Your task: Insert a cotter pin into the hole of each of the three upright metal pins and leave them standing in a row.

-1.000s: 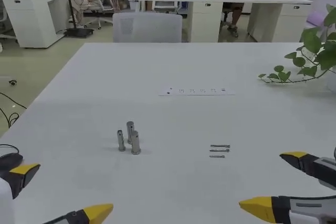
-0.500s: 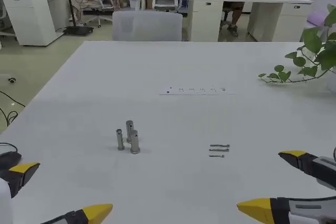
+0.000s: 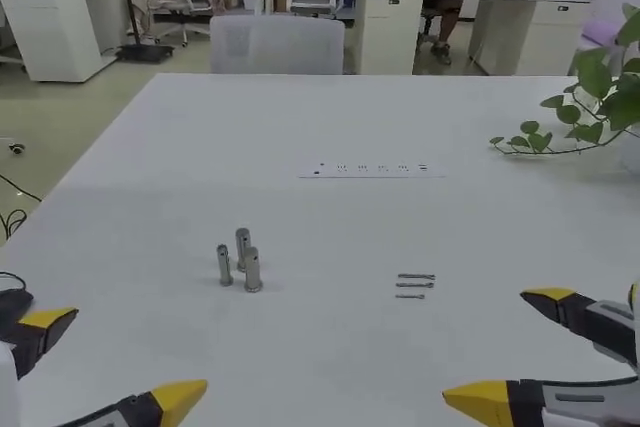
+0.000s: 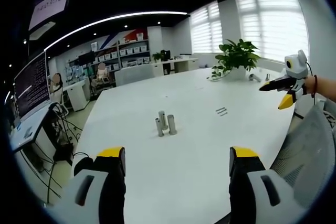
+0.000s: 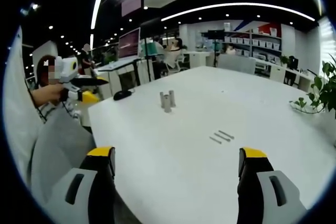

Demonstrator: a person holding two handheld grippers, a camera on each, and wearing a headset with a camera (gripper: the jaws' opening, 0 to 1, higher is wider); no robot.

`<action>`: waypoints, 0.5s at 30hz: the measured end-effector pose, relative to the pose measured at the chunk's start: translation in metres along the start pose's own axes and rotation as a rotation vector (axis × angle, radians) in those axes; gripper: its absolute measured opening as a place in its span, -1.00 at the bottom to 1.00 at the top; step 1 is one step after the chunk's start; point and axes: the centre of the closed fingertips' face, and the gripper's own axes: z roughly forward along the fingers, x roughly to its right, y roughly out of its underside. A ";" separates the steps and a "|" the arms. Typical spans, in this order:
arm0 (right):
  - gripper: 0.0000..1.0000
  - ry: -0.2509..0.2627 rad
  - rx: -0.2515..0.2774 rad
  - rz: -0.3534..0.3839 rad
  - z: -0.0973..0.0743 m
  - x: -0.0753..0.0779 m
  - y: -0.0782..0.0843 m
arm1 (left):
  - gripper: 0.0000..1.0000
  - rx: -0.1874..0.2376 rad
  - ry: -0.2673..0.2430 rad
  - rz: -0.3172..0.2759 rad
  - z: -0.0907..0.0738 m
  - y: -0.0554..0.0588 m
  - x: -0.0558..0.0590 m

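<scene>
Metal pins (image 3: pixel 252 269), three, stand clustered; three cotter pins (image 3: pixel 416 285) lie nearby; left tongs (image 4: pixel 177 153) and right tongs (image 5: pixel 177 153) both spread.

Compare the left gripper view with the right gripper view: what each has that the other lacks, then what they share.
Left gripper view: the open left tongs in front, the right tongs held at right. Right gripper view: the open right tongs in front, the left tongs held at left. Shared: three upright metal pins clustered, three loose cotter pins lying apart from them, the white table, a leafy plant.
</scene>
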 end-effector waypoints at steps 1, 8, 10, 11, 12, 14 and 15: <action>0.97 0.000 0.001 0.000 0.000 0.000 -0.001 | 0.58 0.001 -0.002 0.002 0.001 0.000 -0.001; 0.93 -0.008 0.016 -0.001 0.001 0.000 -0.007 | 0.39 0.047 -0.015 -0.021 0.012 -0.011 -0.011; 0.90 -0.013 0.017 -0.003 0.001 -0.001 -0.007 | 0.33 0.054 -0.018 -0.022 0.016 -0.013 -0.014; 0.90 -0.015 0.017 -0.004 0.002 -0.001 -0.008 | 0.31 0.054 -0.017 -0.024 0.018 -0.014 -0.015; 0.89 -0.016 0.017 -0.004 0.002 -0.001 -0.008 | 0.29 0.053 -0.016 -0.027 0.019 -0.015 -0.016; 0.89 -0.019 0.017 -0.006 0.003 -0.001 -0.010 | 0.24 0.051 -0.014 -0.028 0.025 -0.016 -0.019; 0.88 -0.021 0.019 -0.005 0.003 -0.001 -0.011 | 0.21 0.046 -0.013 -0.022 0.028 -0.016 -0.021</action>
